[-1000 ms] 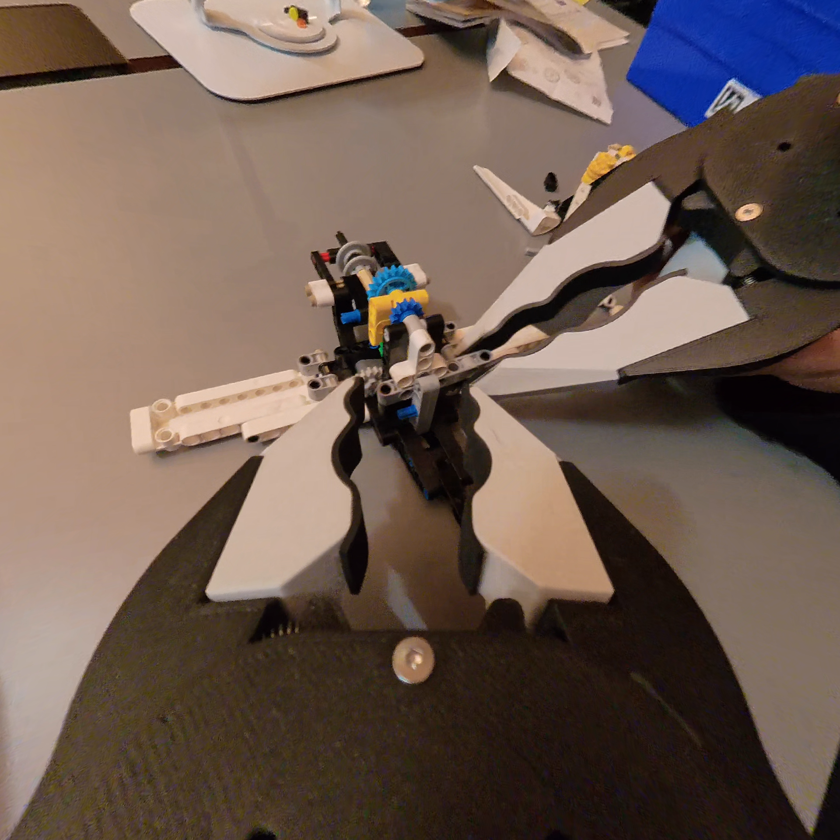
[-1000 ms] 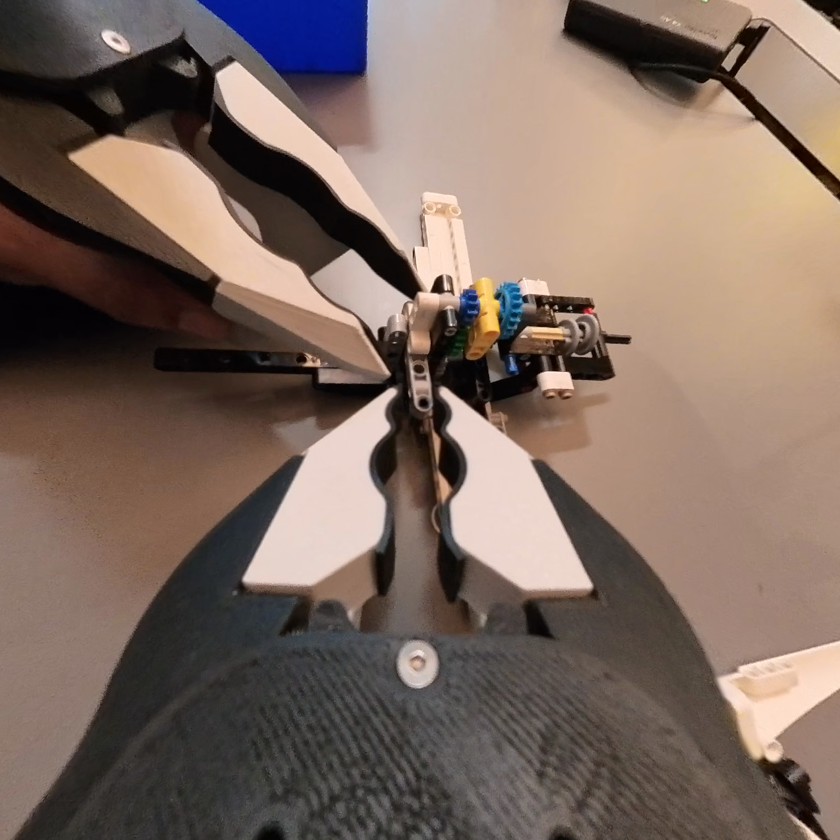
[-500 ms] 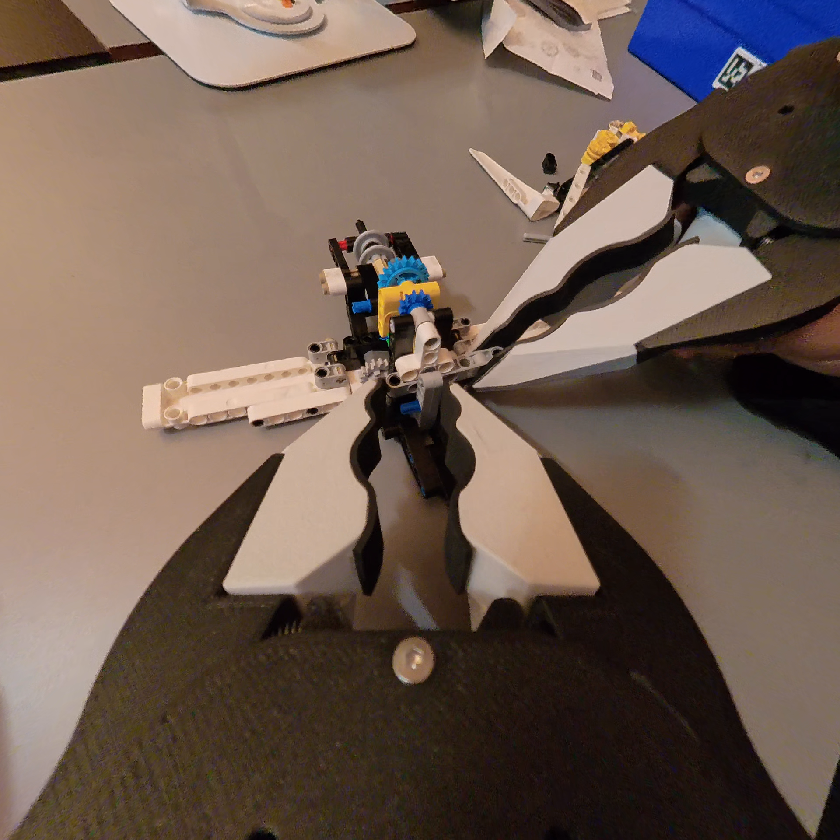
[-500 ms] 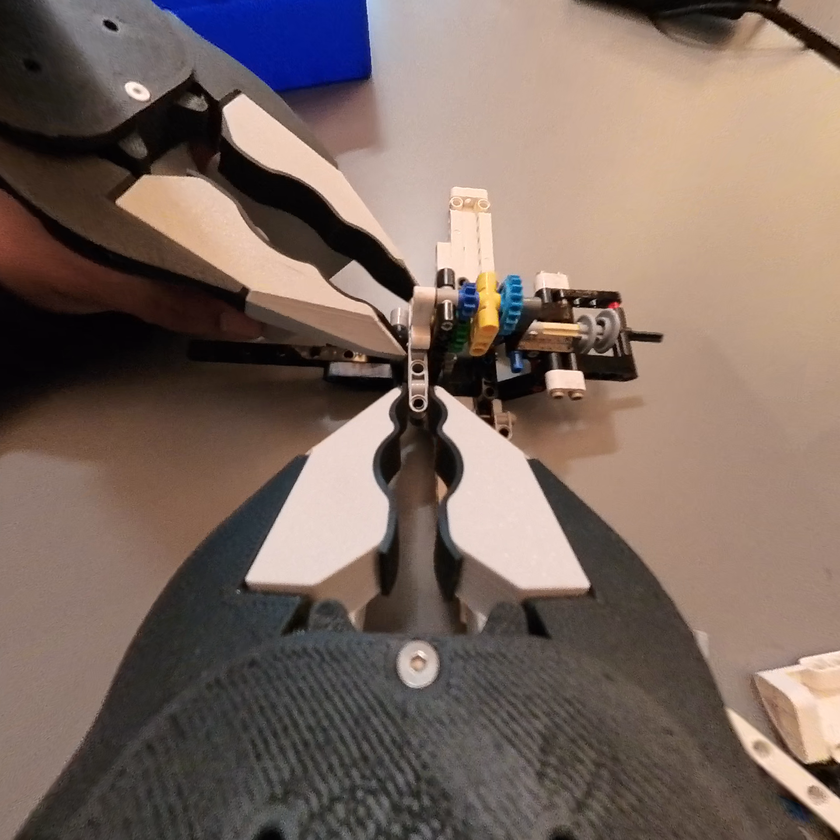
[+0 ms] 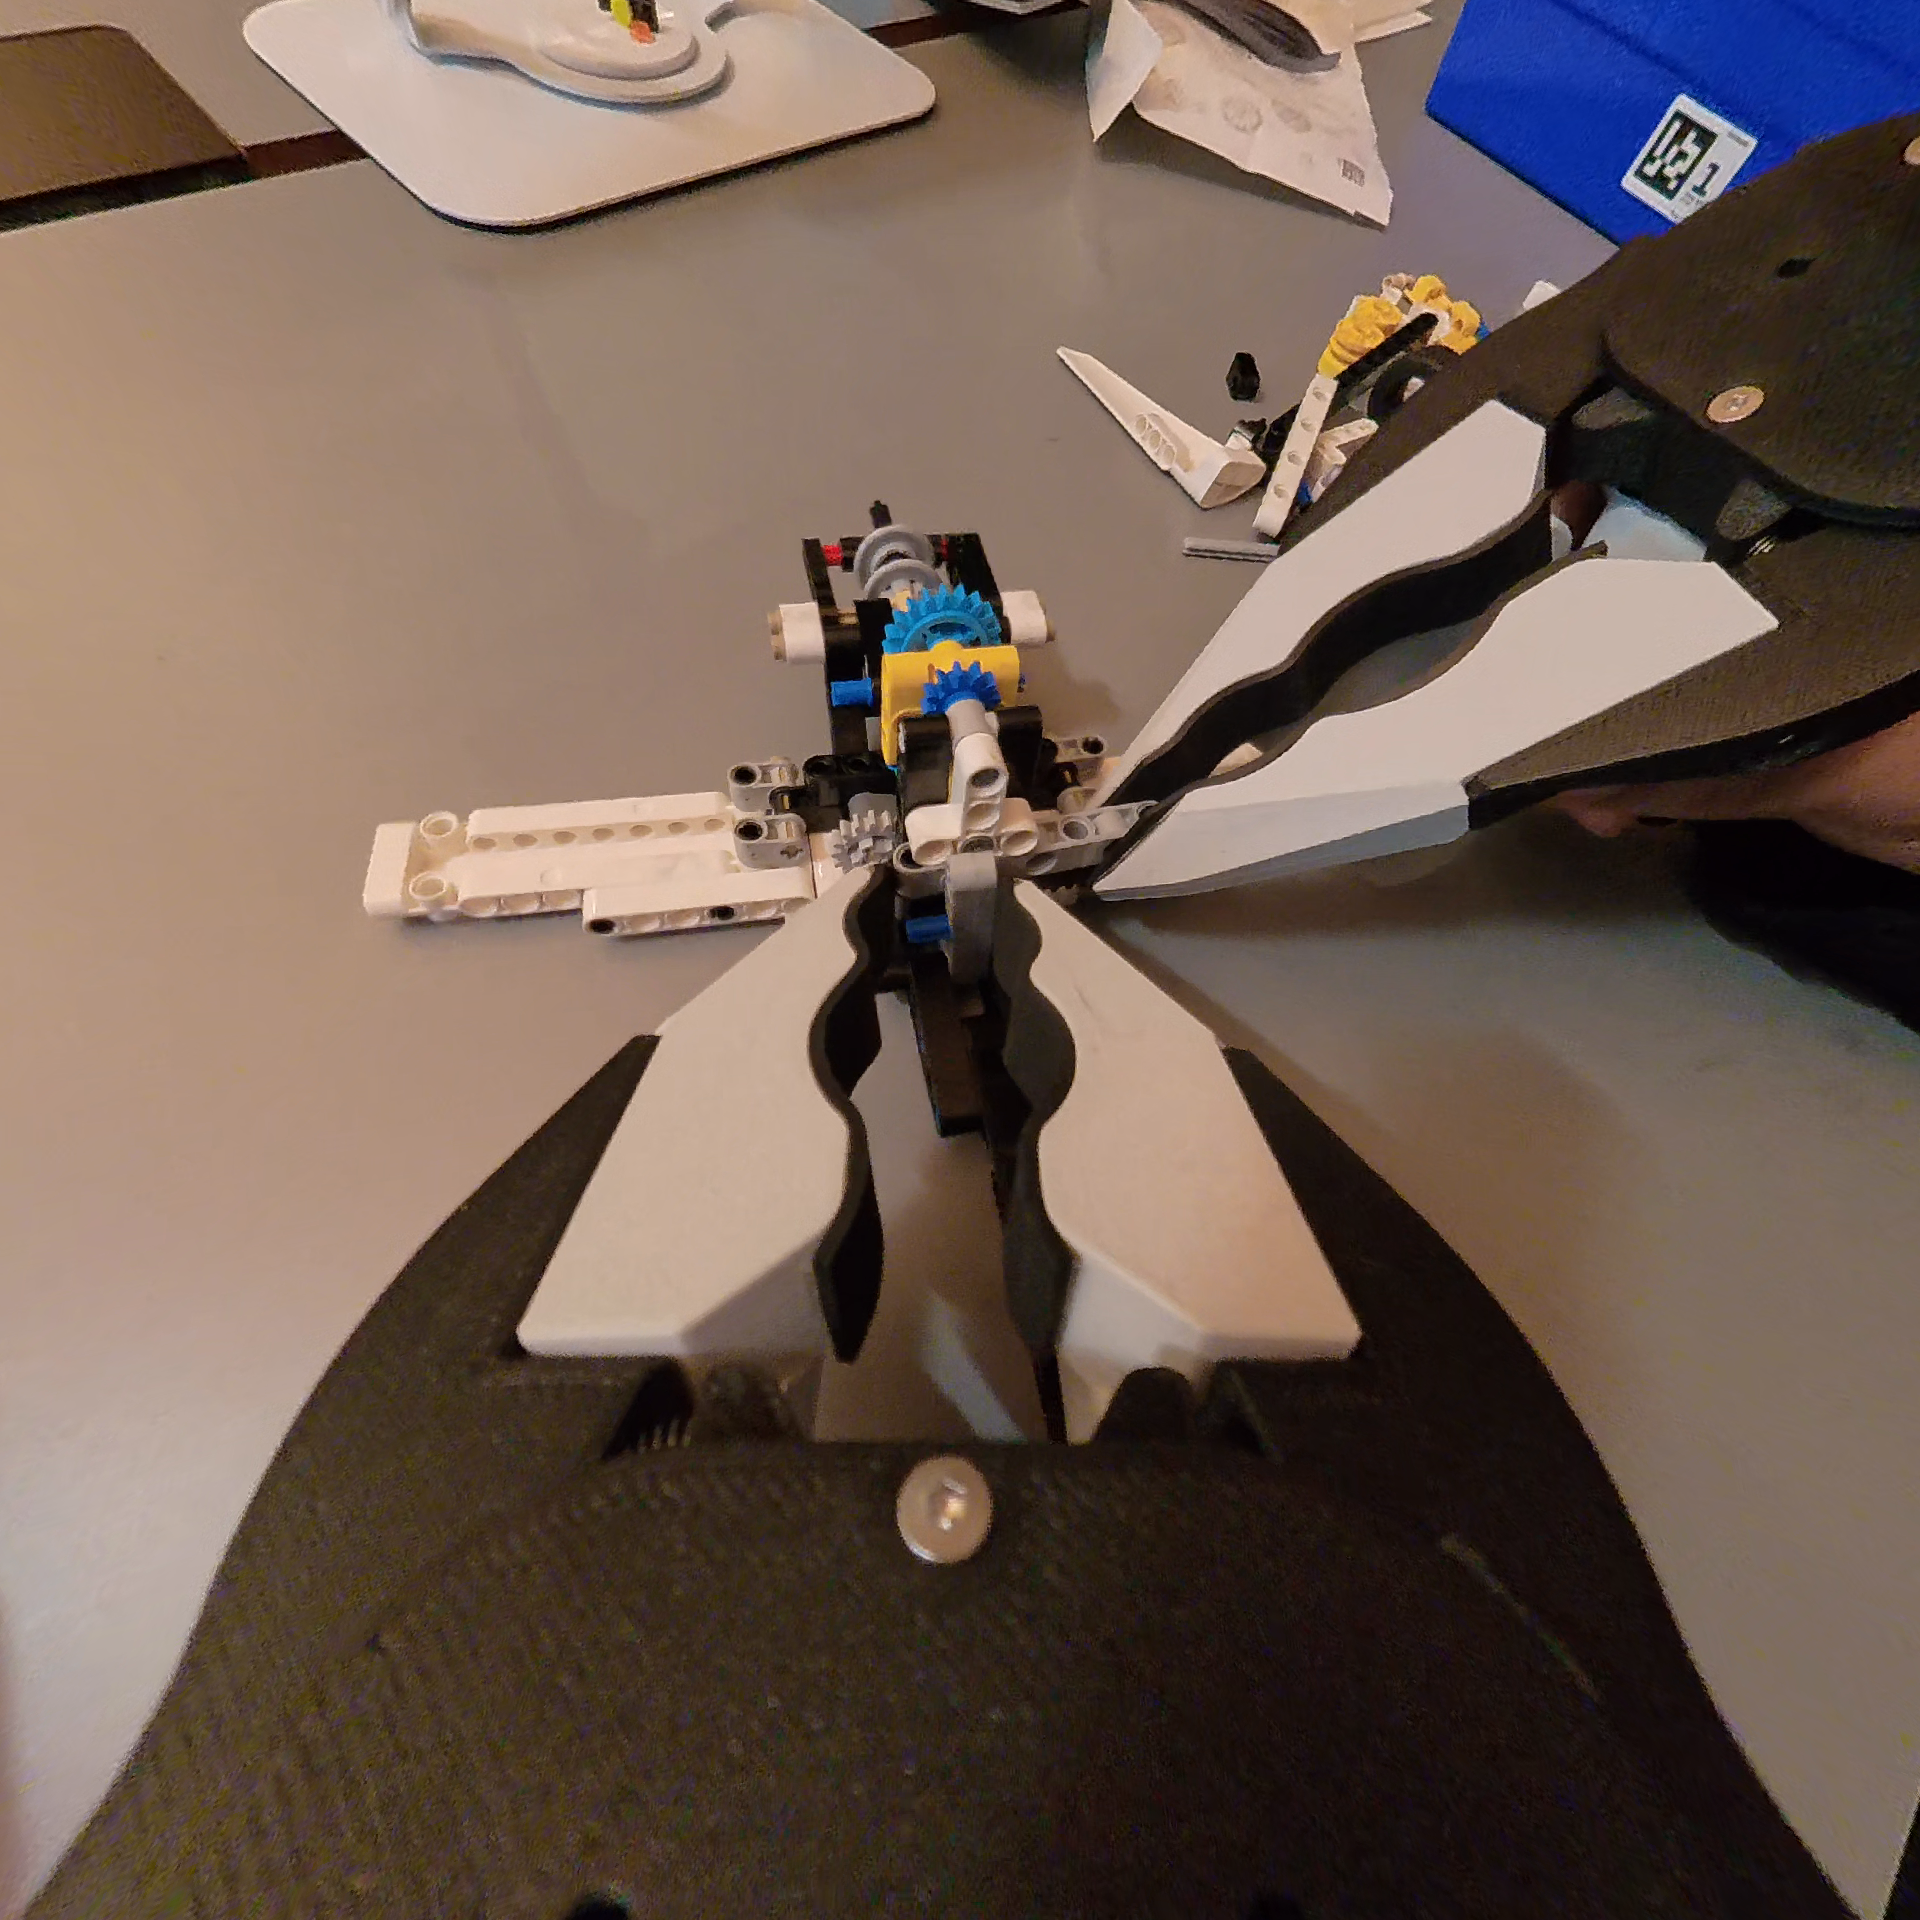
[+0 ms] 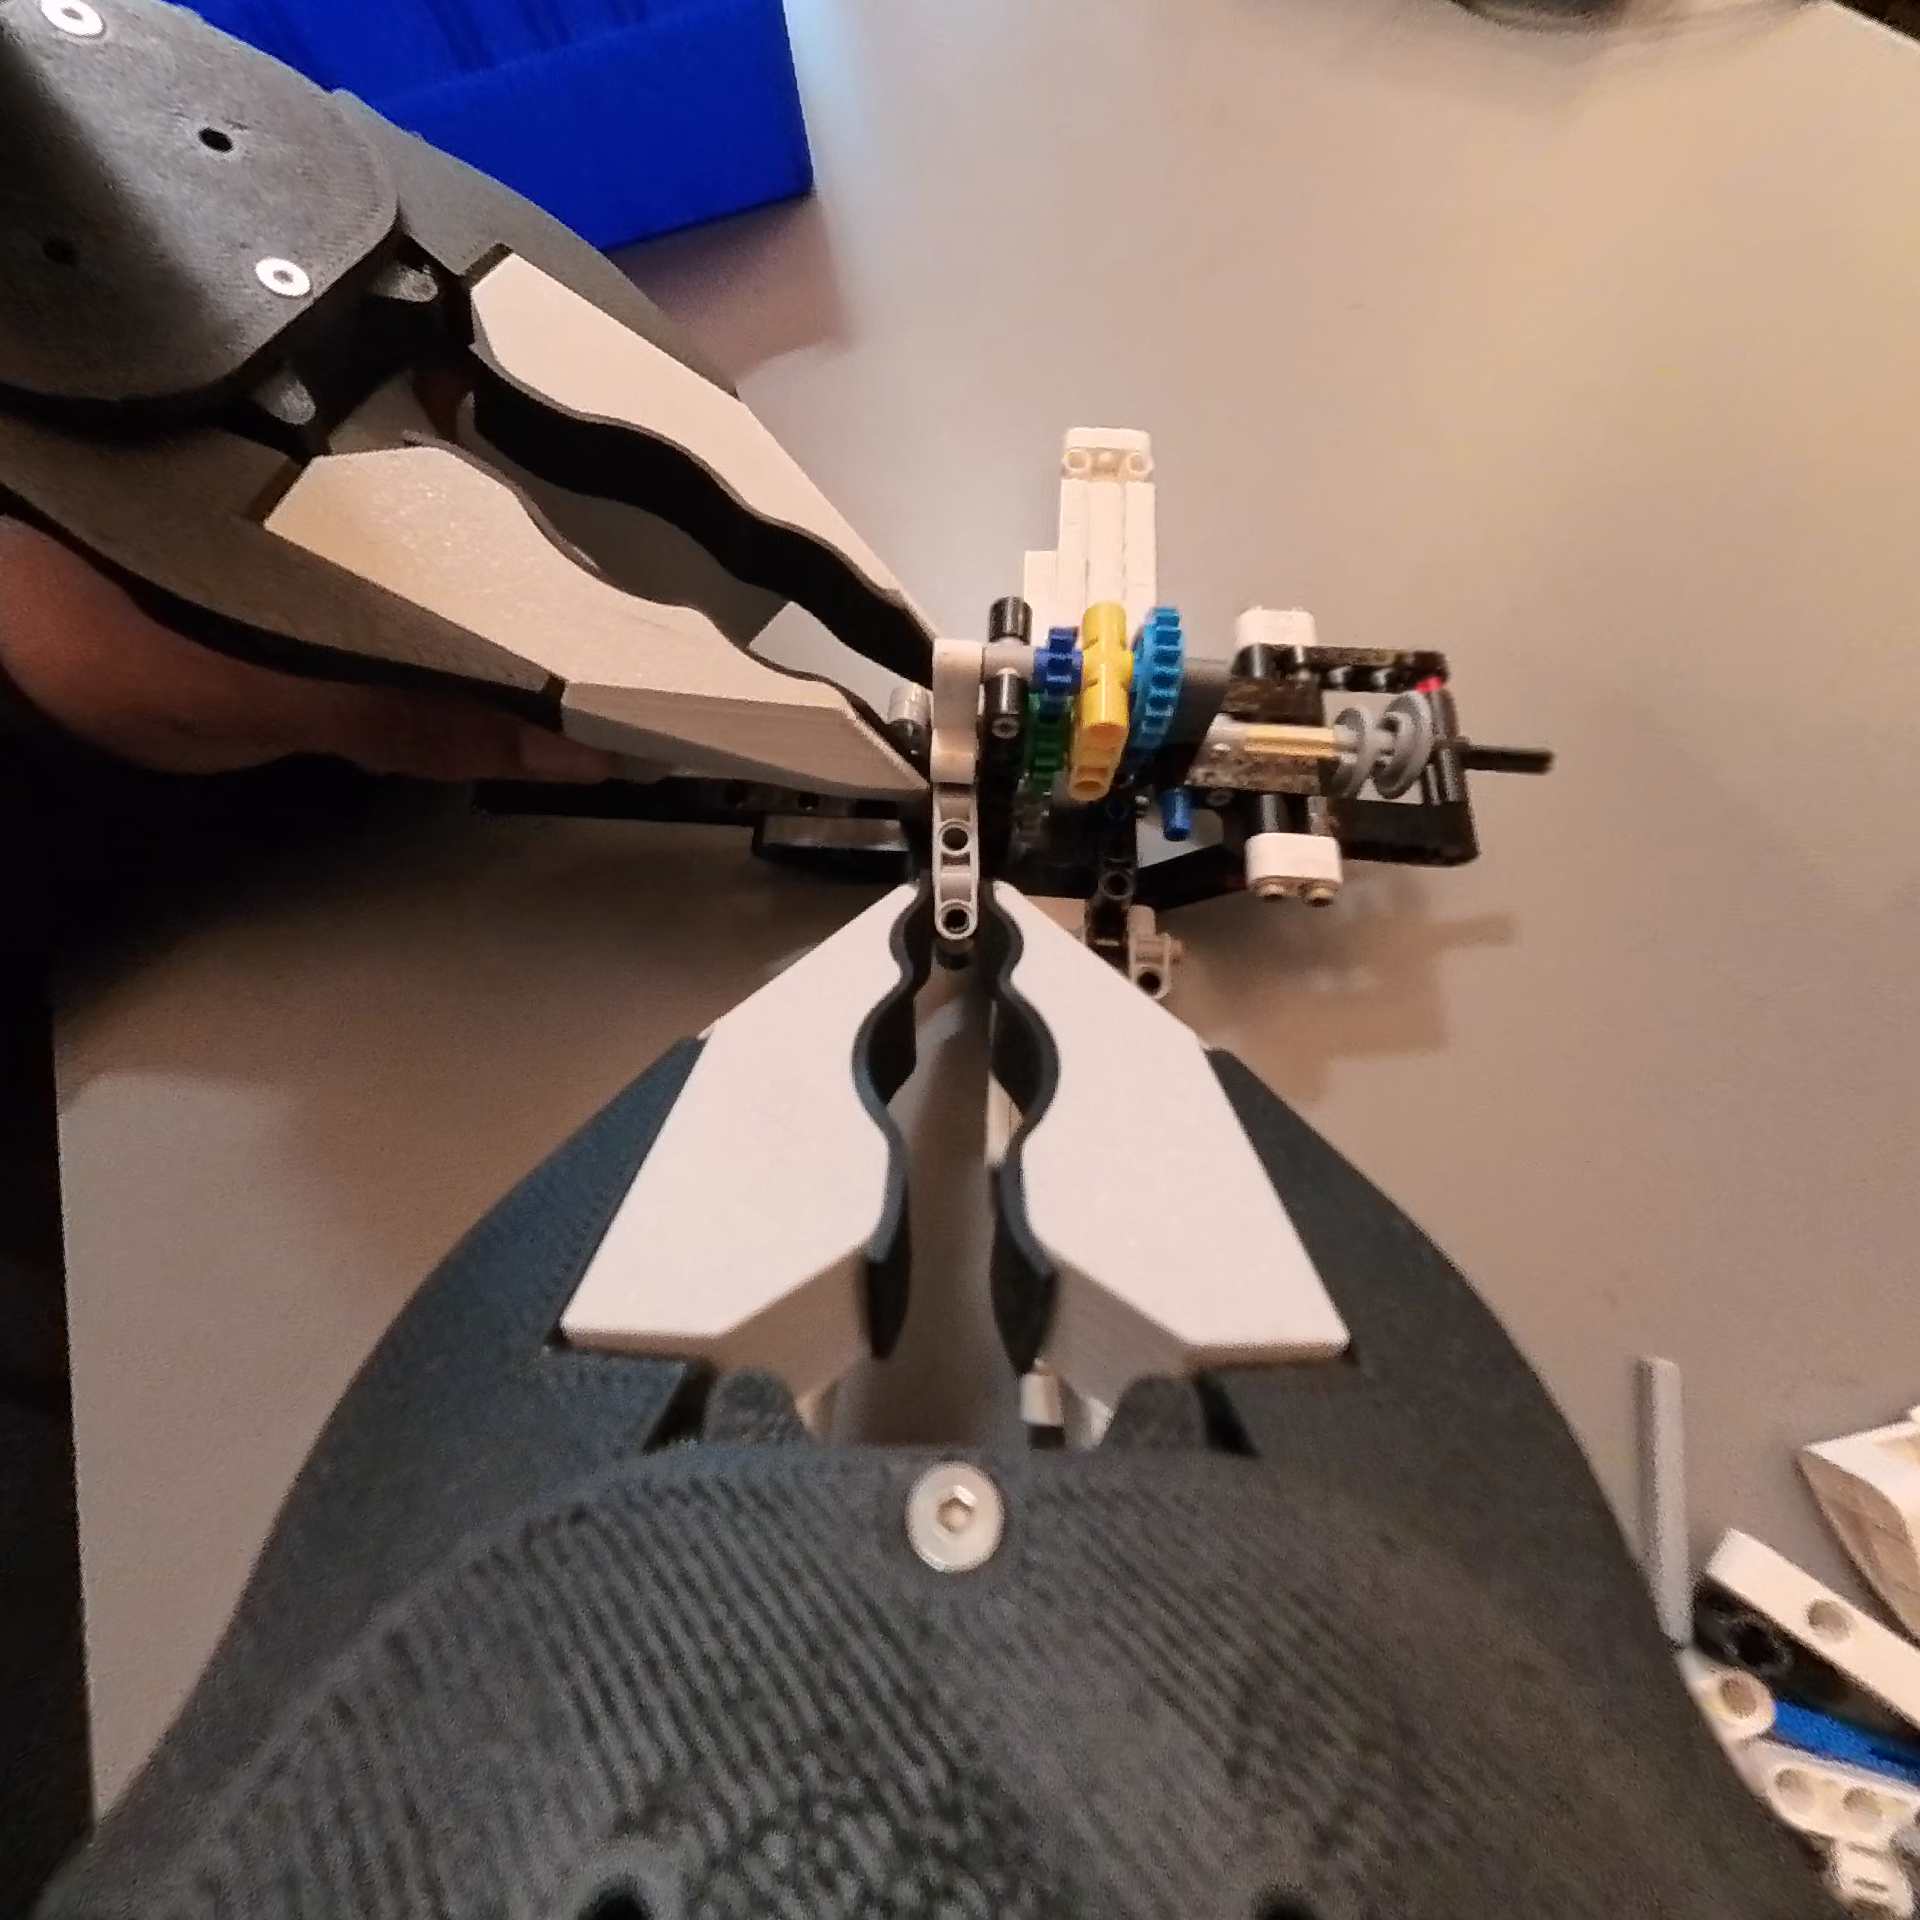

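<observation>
A small building-brick model (image 5: 940,686) with blue gears, a yellow block, a black frame and a long white panel (image 5: 582,852) sits on the grey table (image 5: 416,468). My left gripper (image 5: 951,894) is shut on the model's near end, its pads against the black body and a grey beam. My right gripper (image 5: 1122,831) comes in from the right, shut on a light grey beam (image 5: 1081,826) on the model's side. In the right wrist view my right gripper (image 6: 956,925) pinches that beam's end (image 6: 956,862). The left gripper (image 6: 914,717) meets the model (image 6: 1101,707) from the upper left.
A blue box (image 5: 1621,83) stands at the back right, with paper sheets (image 5: 1247,114) and a white flat stand (image 5: 582,114) behind. Loose white pieces (image 5: 1164,436) and a yellow-white sub-assembly (image 5: 1382,332) lie beyond the right gripper. More loose pieces (image 6: 1818,1662) lie near its base. My left and right fingertips are right by each other.
My left gripper's fingers have closed in from wide apart onto the model's near end. My right gripper has stayed shut on the grey beam. The model has hardly moved.
</observation>
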### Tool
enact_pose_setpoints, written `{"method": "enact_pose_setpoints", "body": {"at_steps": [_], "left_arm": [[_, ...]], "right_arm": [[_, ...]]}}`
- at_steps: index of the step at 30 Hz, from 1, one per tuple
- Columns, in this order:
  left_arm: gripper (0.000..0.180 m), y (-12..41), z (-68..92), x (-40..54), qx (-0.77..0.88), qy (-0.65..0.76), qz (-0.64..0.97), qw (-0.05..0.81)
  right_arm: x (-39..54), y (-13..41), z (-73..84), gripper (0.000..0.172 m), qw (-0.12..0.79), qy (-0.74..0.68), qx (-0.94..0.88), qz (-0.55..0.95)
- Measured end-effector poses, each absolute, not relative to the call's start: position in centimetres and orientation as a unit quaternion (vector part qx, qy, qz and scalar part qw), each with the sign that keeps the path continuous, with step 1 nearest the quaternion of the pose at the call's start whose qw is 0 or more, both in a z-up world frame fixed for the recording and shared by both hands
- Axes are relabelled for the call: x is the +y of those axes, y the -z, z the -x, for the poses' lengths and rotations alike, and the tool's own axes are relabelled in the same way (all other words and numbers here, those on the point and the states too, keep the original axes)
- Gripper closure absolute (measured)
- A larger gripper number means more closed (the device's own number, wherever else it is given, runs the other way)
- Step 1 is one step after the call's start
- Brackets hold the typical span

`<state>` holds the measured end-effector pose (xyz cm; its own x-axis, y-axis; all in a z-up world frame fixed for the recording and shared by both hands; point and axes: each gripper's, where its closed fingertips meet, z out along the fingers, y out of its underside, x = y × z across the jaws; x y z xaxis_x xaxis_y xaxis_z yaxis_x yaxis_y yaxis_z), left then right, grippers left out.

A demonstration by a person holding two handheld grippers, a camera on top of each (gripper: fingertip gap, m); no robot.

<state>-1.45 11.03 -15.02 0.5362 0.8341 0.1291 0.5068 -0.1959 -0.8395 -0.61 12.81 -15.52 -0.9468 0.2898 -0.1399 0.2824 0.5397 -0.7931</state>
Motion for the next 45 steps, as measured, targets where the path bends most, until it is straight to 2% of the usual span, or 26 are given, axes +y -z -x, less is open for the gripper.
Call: {"method": "enact_pose_setpoints", "body": {"at_steps": [7, 11, 13, 17, 23, 30, 38, 45], "left_arm": [[0.166, 15.0, 1.5, 11.3, -0.443, -0.192, 0.754, 0.446], [0.168, 14.9, 1.5, 11.1, -0.444, -0.203, 0.753, 0.442], [0.176, 14.9, 1.4, 11.3, -0.441, -0.197, 0.753, 0.447], [0.177, 14.9, 1.2, 11.8, -0.436, -0.193, 0.756, 0.448], [0.175, 14.9, 0.9, 12.2, -0.443, -0.141, 0.748, 0.473], [0.175, 15.0, 0.8, 12.4, -0.427, -0.173, 0.763, 0.454], [0.175, 15.1, 1.1, 11.7, -0.424, -0.206, 0.767, 0.435], [0.175, 15.1, 1.0, 11.8, -0.429, -0.181, 0.763, 0.448]], "right_arm": [[13.2, 15.5, 0.5, 0.166, -0.001, -0.452, -0.875, 0.174], [13.2, 15.5, 0.5, 0.165, 0.083, -0.419, -0.893, 0.142], [13.1, 15.4, 0.3, 0.165, 0.104, -0.416, -0.893, 0.136], [13.3, 15.6, 0.1, 0.165, 0.056, -0.428, -0.888, 0.16], [13.5, 15.4, 0.7, 0.166, 0.061, -0.434, -0.881, 0.175], [12.7, 15.7, 1.0, 0.165, 0.091, -0.421, -0.888, 0.162], [13.3, 15.7, 0.7, 0.165, 0.044, -0.439, -0.88, 0.178], [12.1, 15.9, 1.3, 0.165, 0.105, -0.422, -0.887, 0.154]]}}
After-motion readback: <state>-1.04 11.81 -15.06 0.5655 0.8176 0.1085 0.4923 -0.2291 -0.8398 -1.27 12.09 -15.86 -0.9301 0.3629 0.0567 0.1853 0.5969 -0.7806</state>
